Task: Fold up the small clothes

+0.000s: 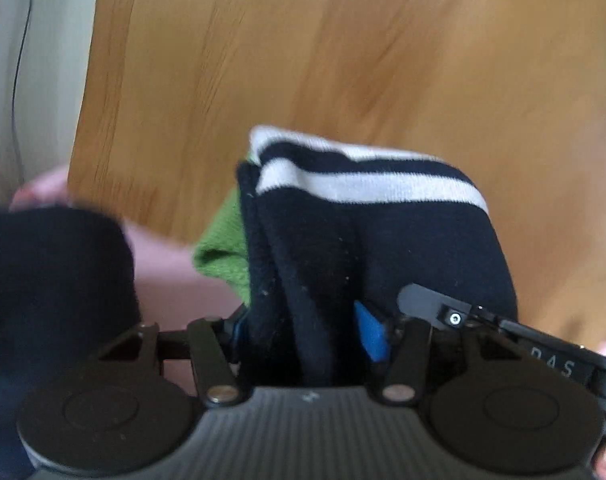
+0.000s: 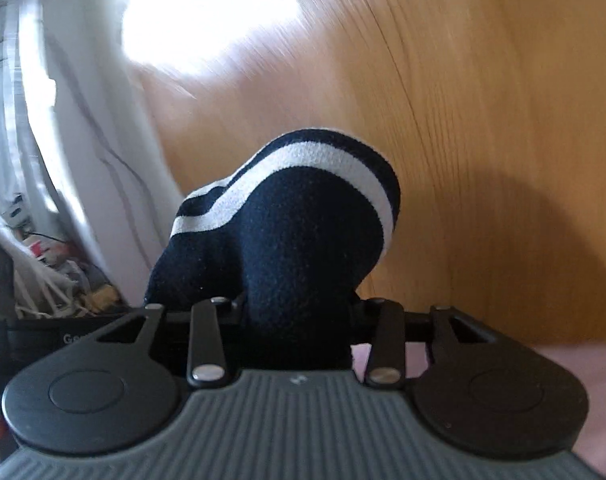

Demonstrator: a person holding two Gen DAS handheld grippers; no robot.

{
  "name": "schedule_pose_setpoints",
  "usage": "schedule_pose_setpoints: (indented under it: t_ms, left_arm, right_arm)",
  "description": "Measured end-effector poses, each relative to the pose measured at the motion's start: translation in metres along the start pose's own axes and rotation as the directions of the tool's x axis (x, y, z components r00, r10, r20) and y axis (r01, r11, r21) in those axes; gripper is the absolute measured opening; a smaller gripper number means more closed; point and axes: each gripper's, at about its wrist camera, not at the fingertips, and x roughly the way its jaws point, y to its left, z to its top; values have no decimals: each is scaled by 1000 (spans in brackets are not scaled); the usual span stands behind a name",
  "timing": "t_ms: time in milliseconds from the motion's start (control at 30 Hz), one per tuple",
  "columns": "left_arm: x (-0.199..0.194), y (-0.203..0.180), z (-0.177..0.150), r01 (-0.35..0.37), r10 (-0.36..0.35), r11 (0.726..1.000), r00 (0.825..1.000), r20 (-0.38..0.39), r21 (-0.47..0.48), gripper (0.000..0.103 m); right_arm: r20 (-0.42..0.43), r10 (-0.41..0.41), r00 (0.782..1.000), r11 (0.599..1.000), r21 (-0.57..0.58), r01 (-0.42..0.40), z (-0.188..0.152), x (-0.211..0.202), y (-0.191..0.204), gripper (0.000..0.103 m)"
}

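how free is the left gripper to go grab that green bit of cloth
Probably not yet: the left gripper is shut on the navy striped sock, so its fingers are full. The green cloth lies close beside that sock, partly tucked under it.

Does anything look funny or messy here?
A bit. The dark striped sock is bunched up between the left gripper, not flat, with a green bit poking out sideways. The right gripper pinches dark striped cloth too.

The sock [image 1: 367, 240] sits between the fingers of the left tool [image 1: 303, 332], above the surface [image 1: 343, 60]. A second cloth [image 1: 223, 248] lies just left of it. The right tool [image 2: 299, 320] holds the sock too, over the surface, with a wall [image 2: 83, 100] on the left.
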Motion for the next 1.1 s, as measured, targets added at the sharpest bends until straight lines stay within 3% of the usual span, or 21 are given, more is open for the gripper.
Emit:
schedule_pose_setpoints:
  t_ms: [33,100,167,300,367,433,700,900,1100]
  left_arm:
    - [18,3,-5,-42,42,999,998,-38,3,52]
    - [23,8,-13,-44,44,999,999,3,-2,59]
    - [19,-1,-15,-63,63,997,998,9,36,61]
    - [-20,-16,-24,-90,85,994,994,69,68,65]
    - [-48,-17,-35,-96,89,993,989,117,61,80]
    - [-77,-20,-54,-130,120,990,982,146,60,86]
    - [-133,-31,-128,-209,200,975,974,106,80,87]
    - [-157,-38,-165,-242,233,963,969,84,115,89]
    - [-172,-42,-178,-268,254,954,961,110,133,90]
  right_arm:
    - [-51,-33,998,999,33,35,-7,20,-11,45]
    - [-138,-134,981,988,62,144,-23,47,-29,56]
    - [-132,-95,987,984,139,113,-22,42,-40,60]
    - [-96,-157,983,984,68,163,-19,7,-30,61]
    - [-49,-167,985,985,34,169,-24,-23,-20,67]
    - [-14,-196,981,981,9,196,-37,-59,-8,70]
    - [-40,-268,963,963,30,269,-106,-159,28,71]
    - [-25,-329,944,943,48,329,-145,-189,48,71]
    - [65,-364,929,930,-21,366,-161,-205,61,75]
